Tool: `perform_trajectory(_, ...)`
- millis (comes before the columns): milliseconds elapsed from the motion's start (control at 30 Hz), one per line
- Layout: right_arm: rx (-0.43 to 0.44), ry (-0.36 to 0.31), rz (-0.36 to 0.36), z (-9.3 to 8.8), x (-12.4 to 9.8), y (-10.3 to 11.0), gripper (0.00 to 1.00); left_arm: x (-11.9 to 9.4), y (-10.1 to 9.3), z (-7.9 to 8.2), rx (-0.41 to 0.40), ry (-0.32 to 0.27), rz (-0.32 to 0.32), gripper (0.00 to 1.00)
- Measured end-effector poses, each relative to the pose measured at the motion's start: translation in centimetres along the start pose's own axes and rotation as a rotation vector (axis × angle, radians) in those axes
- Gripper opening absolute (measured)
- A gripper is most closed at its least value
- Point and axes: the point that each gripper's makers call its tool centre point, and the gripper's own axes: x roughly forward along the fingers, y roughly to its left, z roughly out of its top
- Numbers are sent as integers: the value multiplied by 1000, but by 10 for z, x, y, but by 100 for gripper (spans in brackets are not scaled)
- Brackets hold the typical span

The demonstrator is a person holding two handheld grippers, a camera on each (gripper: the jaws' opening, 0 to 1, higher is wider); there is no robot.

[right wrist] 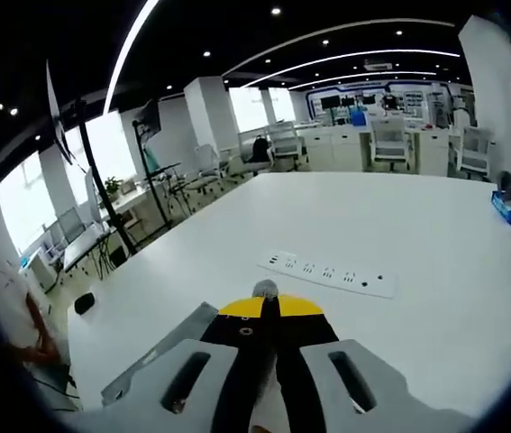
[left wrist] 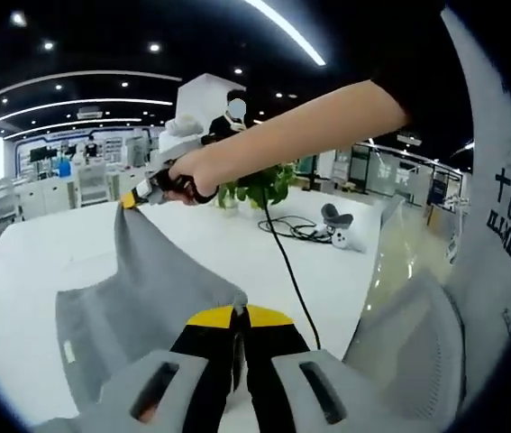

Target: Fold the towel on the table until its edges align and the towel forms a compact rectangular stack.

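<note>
Because it hangs in soft folds between two pinch points, the towel (left wrist: 147, 289) reads as light, limp cloth that will sag and drape wherever it is not held. It is grey, raised above the white counter (left wrist: 48, 262), with its lower part spread low on the near left side. One corner sits between the closed jaws of the left gripper (left wrist: 238, 314), in the near middle of the left gripper view. Another corner runs up and far left to the right gripper (left wrist: 132, 200), gripped in a hand (left wrist: 187, 176) reaching in from the right. In the right gripper view, the right gripper (right wrist: 267, 302) is closed too, with a small tuft of grey cloth showing at its tips. Corners look like the right places to hold, since a mid-edge grip would likely let the ends droop and spoil the alignment. A black cable (left wrist: 282, 262) trails across the counter to the right, and a white power strip (right wrist: 327, 272) lies further out on the counter.
</note>
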Motion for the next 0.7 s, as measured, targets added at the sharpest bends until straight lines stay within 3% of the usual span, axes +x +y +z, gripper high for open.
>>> perform_trajectory(500,-2,13,54,1,31,37,1,-43,44,-21,-125,-9,155,3)
perform_trajectory(700,-10,24,68,-1,44,43,1,-59,64,-44,-210,10,241,3)
